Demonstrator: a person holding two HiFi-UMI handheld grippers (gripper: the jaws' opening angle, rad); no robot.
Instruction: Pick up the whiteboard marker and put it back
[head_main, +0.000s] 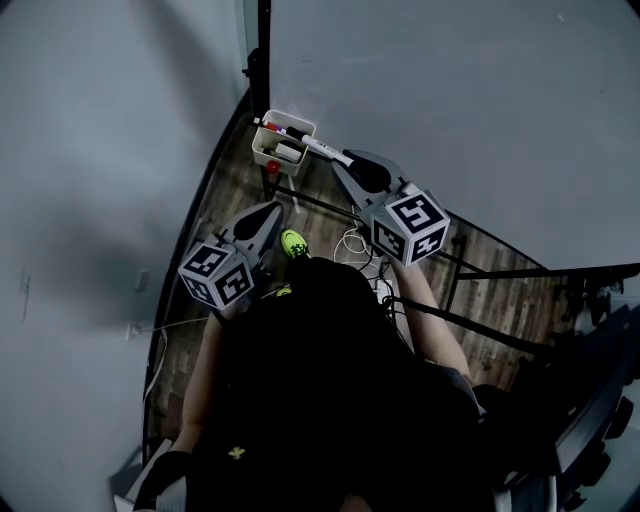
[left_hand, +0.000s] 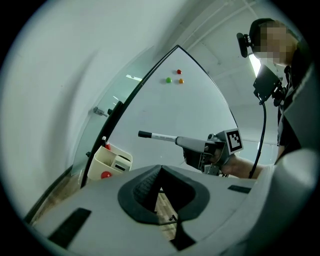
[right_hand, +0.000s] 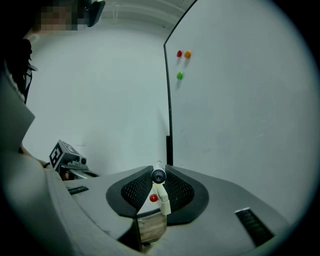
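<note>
The right tongs (head_main: 345, 163) are pinching the whiteboard marker (head_main: 322, 149) by its rear part; the right gripper view looks straight down the barrel, with both ribbed pads bearing on it from either side. The marker is held roughly level in the air in front of the whiteboard (head_main: 480, 110), and its dark cap points toward the white holder (head_main: 265, 152) fixed at the board's lower corner. In the head view the cap overlaps the holder's rim. In the left gripper view it stands above and to the side of the holder, clear of it. The holder contains other markers (head_main: 283, 130) and has a red magnet (left_hand: 105, 175) on its lower front. Three small magnets (left_hand: 175, 77), red, orange and green, sit high on the board. The left tongs (head_main: 270, 210) are lower and nearer the person, well apart from the holder. Their tips are pressed together with nothing between them, and only the wooden floor (head_main: 228, 190) shows through the gap behind the tips. A plain pale wall (head_main: 100, 150) adjoins the board's edge.
</note>
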